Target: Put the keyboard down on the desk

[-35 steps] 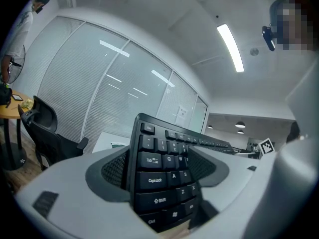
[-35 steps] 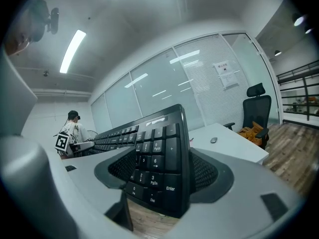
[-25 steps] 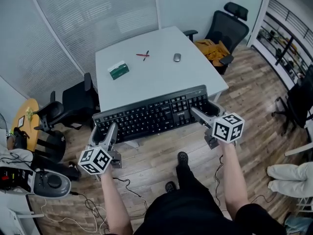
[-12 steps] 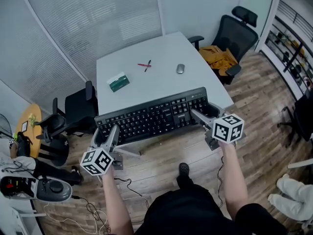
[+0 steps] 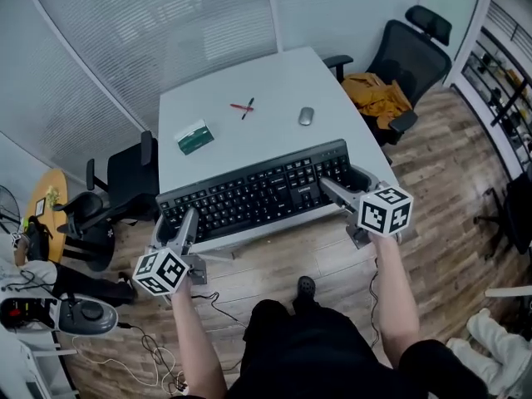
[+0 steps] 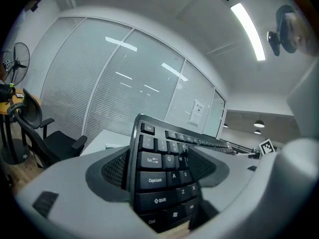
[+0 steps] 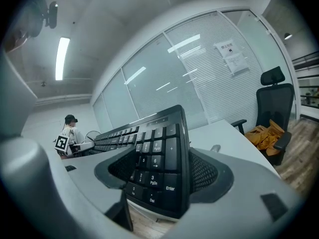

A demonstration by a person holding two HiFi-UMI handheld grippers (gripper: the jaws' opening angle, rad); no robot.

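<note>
Glass-walled office with blinds and a wood floor (image 5: 274, 260). In the middle is a white bench (image 5: 249, 144) with a mouse (image 5: 306, 116), a couple of pens (image 5: 244, 106) and a small green box (image 5: 194, 137) on it, all well beyond the fingers.

The keyboard (image 5: 258, 191) stretches between the two grippers, one on each short end. The left gripper (image 5: 176, 227) has its fingers (image 6: 65, 193) closed down on the Tab/Caps Lock end. The right gripper (image 5: 342, 181) has its fingers (image 7: 239, 193) clamped on the numpad end, with the Enter key right in the gap. Both grips look snug, with the board filling the space between the fingers.

As for where the keyboard is, it sits about level over the near edge of the bench, keys up. In the right gripper view you can see floor under the end that's held, so I'd say it's up in the air and not set down yet. I can't tell for sure whether the far edge touches the top.

So my read is we're mid-carry, just before the put-down. The next move probably calls for pushing it forward until the whole board is over the bench and short of the box and mouse. Then lower both ends evenly so it lands flat, and only then spread the fingers and back out sideways.
</note>
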